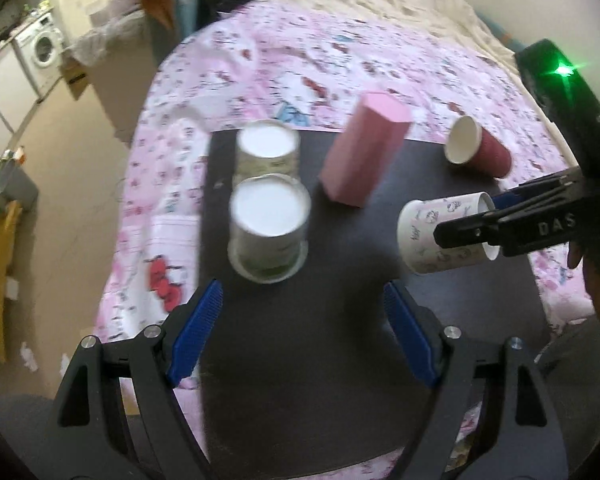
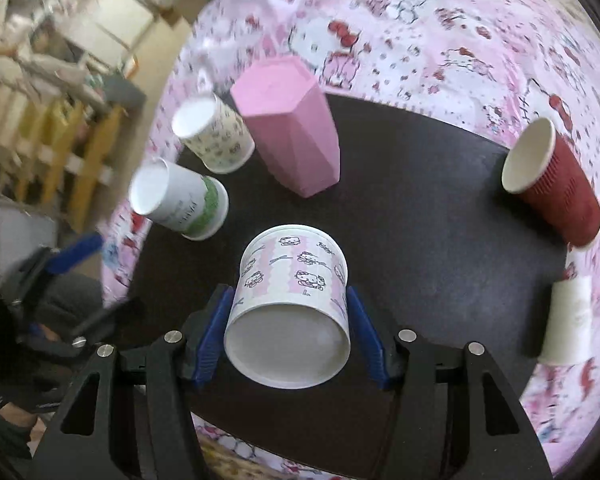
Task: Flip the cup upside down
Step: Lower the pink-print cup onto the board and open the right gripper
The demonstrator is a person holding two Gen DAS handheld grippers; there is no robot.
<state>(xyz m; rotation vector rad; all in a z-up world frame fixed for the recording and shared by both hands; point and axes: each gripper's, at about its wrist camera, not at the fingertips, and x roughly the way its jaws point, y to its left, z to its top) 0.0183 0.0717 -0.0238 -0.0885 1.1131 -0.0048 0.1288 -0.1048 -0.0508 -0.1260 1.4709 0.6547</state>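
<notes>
1. Right wrist view: the right gripper [image 2: 288,334] pinches a white paper cup printed with pink cartoon cats [image 2: 290,304] at lower centre of the frame, blue pads on opposite sides of its wall near one end, above a black table [image 2: 420,208].
2. Left wrist view: the left gripper [image 1: 302,332] is spread and holds nothing, low in the frame.
3. The cup looks light, thin and easily crushed; a gentle squeeze on the stiffer rim end seems safest.
4. A tall pink faceted container [image 2: 290,132] stands nearby, so turning needs room.
</notes>
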